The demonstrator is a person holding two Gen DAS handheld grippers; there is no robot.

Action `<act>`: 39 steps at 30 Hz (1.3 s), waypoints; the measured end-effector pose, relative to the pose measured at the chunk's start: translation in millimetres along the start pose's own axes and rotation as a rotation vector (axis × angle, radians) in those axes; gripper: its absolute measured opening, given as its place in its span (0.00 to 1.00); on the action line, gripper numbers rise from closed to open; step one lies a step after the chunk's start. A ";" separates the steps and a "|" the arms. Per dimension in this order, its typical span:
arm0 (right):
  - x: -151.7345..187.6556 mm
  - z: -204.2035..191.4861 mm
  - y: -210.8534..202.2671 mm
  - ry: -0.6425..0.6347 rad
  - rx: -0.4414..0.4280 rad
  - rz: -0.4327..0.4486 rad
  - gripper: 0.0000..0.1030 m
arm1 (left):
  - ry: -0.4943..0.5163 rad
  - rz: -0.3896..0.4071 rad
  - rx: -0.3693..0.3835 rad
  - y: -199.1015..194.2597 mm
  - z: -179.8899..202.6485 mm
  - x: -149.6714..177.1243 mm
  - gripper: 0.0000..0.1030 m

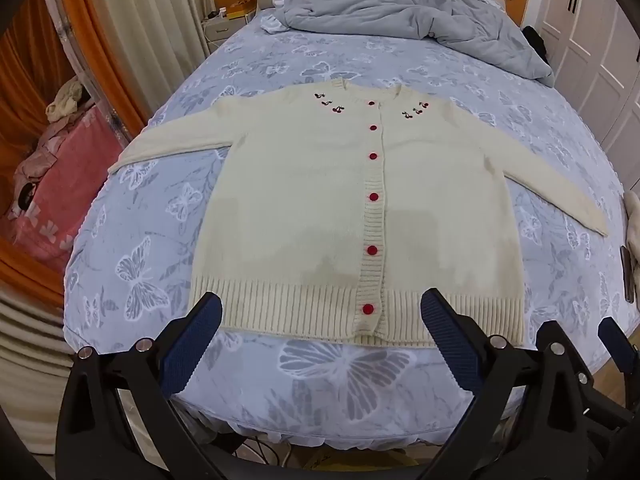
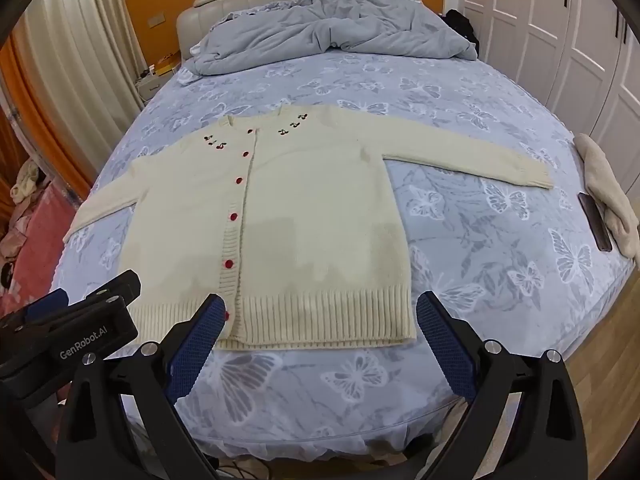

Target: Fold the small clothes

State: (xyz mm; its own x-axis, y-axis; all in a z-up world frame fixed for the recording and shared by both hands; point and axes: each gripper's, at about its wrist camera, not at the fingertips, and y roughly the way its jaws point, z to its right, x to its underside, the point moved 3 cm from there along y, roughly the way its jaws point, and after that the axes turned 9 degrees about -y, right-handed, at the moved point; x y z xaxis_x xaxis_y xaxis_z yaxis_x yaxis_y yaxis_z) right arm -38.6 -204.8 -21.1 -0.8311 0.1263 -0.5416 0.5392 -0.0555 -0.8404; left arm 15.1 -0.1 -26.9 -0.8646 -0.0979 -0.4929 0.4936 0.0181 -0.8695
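Observation:
A cream knitted cardigan (image 1: 312,200) with red buttons and small cherry embroidery lies flat and face up on the bed, sleeves spread to both sides; it also shows in the right wrist view (image 2: 304,208). My left gripper (image 1: 320,312) is open and empty, hovering just in front of the ribbed hem. My right gripper (image 2: 320,312) is open and empty, in front of the hem's right part. The left gripper's body shows at the lower left of the right wrist view.
The bed has a blue butterfly-print cover (image 1: 344,384). A rumpled grey duvet (image 1: 400,12) lies at the head. A cream garment (image 2: 608,196) and a dark phone (image 2: 596,216) lie at the right edge. Pink bedding (image 1: 60,184) lies left; white wardrobes (image 2: 560,20) stand right.

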 end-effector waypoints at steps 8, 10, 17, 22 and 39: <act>-4.1 1.9 -2.8 -0.006 0.008 0.012 0.92 | 0.010 0.000 -0.002 4.1 2.6 -1.8 0.95; -7.6 0.1 -4.1 -0.010 0.010 0.012 0.92 | 0.007 -0.002 -0.004 6.6 3.0 -3.4 0.95; -7.7 -5.4 -2.3 -0.029 0.015 0.013 0.92 | 0.010 0.021 -0.021 2.7 -3.7 -3.9 0.94; -7.9 -9.7 -1.4 -0.026 0.010 0.016 0.92 | 0.007 0.028 -0.023 1.2 -7.2 -2.7 0.94; -9.1 -13.2 -1.8 -0.026 0.005 0.017 0.92 | 0.011 0.038 -0.033 -2.1 -9.2 -6.8 0.94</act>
State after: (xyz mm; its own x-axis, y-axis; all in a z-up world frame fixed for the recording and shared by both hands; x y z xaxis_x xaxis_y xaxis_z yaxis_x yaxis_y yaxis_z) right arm -30.2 -192.9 -14.4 -0.8252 0.1000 -0.5560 0.5524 -0.0627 -0.8312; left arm 19.1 9.7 -22.0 -0.8465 -0.0857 -0.5254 0.5226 0.0544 -0.8509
